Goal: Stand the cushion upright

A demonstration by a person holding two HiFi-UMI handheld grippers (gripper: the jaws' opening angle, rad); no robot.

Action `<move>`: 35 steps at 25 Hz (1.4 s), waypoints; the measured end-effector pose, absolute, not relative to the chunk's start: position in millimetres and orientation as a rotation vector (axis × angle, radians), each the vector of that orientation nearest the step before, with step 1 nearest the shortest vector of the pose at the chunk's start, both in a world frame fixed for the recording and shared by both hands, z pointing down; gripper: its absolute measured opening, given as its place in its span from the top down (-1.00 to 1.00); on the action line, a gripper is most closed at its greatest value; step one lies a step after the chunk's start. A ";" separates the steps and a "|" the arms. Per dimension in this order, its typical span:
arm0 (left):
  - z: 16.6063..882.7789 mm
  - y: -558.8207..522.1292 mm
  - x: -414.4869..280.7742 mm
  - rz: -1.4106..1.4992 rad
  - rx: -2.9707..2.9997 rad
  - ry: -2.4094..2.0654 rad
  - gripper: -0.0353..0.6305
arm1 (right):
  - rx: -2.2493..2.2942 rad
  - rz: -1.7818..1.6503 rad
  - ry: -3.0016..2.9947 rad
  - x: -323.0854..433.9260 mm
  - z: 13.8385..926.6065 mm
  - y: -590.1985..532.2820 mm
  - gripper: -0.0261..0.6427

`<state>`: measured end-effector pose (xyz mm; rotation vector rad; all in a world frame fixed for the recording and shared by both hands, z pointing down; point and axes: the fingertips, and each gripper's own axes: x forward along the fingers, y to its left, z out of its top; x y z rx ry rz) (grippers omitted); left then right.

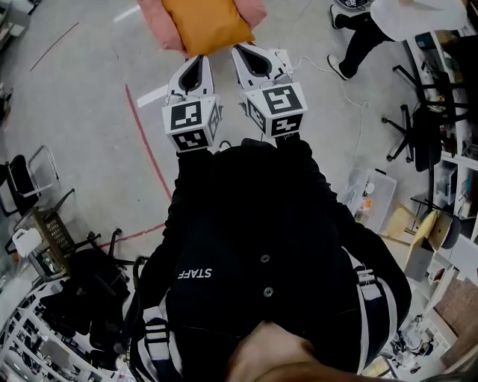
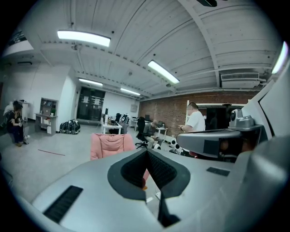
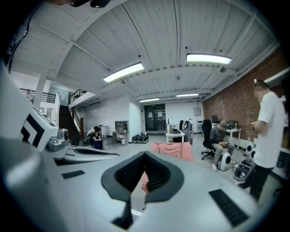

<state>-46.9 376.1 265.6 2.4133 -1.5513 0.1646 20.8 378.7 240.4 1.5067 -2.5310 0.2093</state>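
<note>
An orange cushion (image 1: 205, 22) lies on a pink armchair (image 1: 153, 19) at the top of the head view, just ahead of both grippers. My left gripper (image 1: 196, 61) is shut and empty, its tip close to the cushion's near edge. Beside it my right gripper (image 1: 245, 51) is also shut and empty. In the left gripper view the closed jaws (image 2: 146, 152) point at the pink armchair (image 2: 111, 144), with a sliver of orange cushion (image 2: 143, 183) below them. The right gripper view shows its closed jaws (image 3: 145, 155) in front of the armchair (image 3: 172, 149).
Red tape lines (image 1: 149, 142) cross the grey floor on the left. A person in a white shirt (image 1: 373, 30) stands at the right, near office chairs (image 1: 418, 127) and a plastic box (image 1: 371, 195). Black bags (image 1: 89, 291) lie at the lower left.
</note>
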 end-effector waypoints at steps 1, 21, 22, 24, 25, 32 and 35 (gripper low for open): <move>269.6 375.3 -49.9 0.169 2.402 -1.552 0.89 | 1.498 0.220 -2.525 18.4 245.0 378.4 0.88; 335.5 198.7 -53.5 0.237 2.219 -1.613 0.90 | 1.361 0.388 -2.501 41.5 313.6 184.7 0.88; 334.7 177.3 -51.3 0.233 2.209 -1.622 0.90 | 1.341 0.386 -2.507 43.1 313.0 164.0 0.88; 331.6 134.6 -46.7 0.230 2.197 -1.645 0.90 | 1.302 0.381 -2.526 48.0 309.7 124.2 0.88; 329.7 114.2 -46.3 0.232 2.191 -1.660 0.90 | 1.287 0.384 -2.537 51.2 307.8 105.2 0.88; 331.0 8.8 -68.9 0.225 2.053 -1.785 0.90 | 1.203 0.426 -2.558 68.1 311.2 -1.8 0.88; 349.1 -10.1 -75.4 0.260 2.003 -1.799 0.90 | 1.175 0.454 -2.541 68.3 327.9 -29.4 0.88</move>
